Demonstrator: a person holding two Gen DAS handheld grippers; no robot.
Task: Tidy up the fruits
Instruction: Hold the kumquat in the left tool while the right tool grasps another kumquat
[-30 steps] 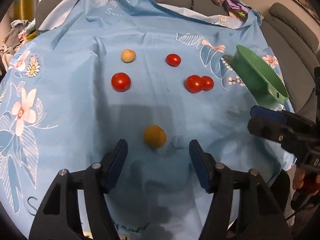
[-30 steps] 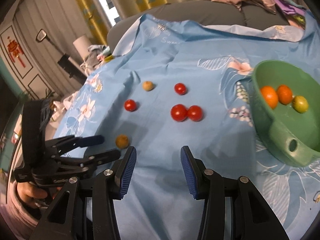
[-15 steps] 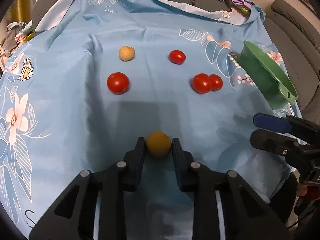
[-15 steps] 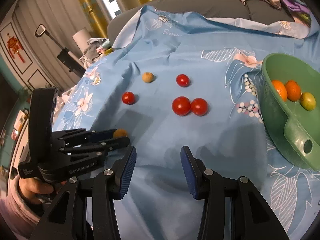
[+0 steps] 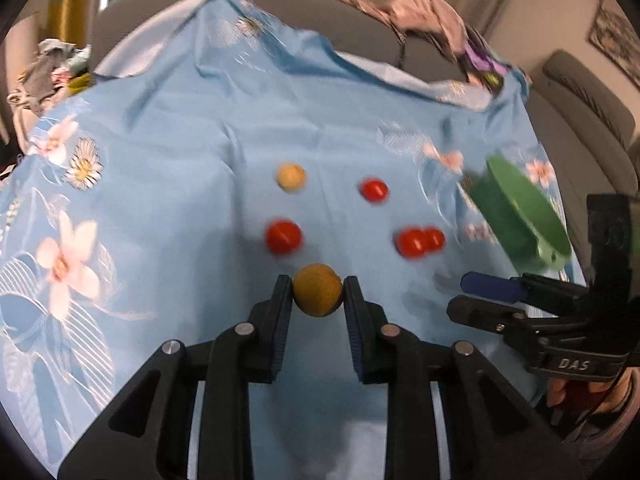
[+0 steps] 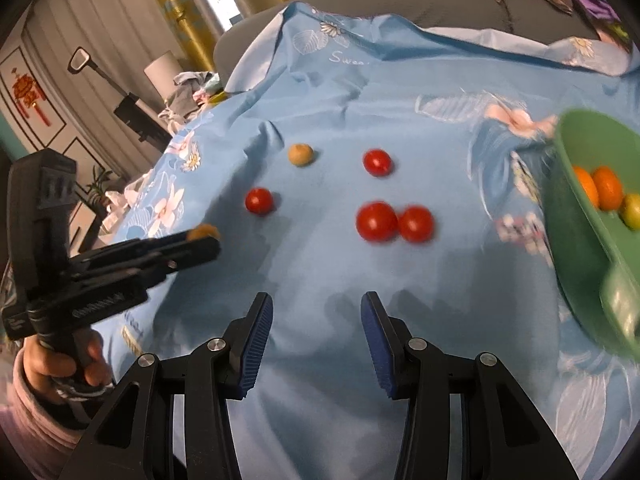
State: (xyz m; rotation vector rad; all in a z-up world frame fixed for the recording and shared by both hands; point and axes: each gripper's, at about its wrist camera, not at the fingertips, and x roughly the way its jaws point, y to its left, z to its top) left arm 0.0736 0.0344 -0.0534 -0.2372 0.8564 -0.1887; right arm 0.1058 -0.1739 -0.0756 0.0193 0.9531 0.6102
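My left gripper (image 5: 318, 294) is shut on a small yellow-brown fruit (image 5: 318, 295) and holds it just above the blue floral cloth (image 5: 180, 160). From the right wrist view the same fruit (image 6: 204, 232) shows at the left gripper's tip. On the cloth lie a pale tan fruit (image 5: 291, 176), a lone red tomato (image 5: 283, 236), another red tomato (image 5: 374, 189) and a touching pair of tomatoes (image 5: 420, 241). A green bowl (image 6: 580, 216) at the right holds two orange fruits (image 6: 600, 188) and a yellow-green one (image 6: 632, 210). My right gripper (image 6: 316, 316) is open with nothing between its fingers.
The cloth covers a table in front of a grey sofa (image 5: 580, 88) with heaped clothes (image 5: 424, 12). A person's hand (image 6: 60, 364) holds the left gripper. A floor lamp and wall pictures stand off to the left in the right wrist view.
My left gripper closed on the yellow-brown fruit and has lifted it off the cloth. The right gripper drifted a little toward the tomatoes, still open.
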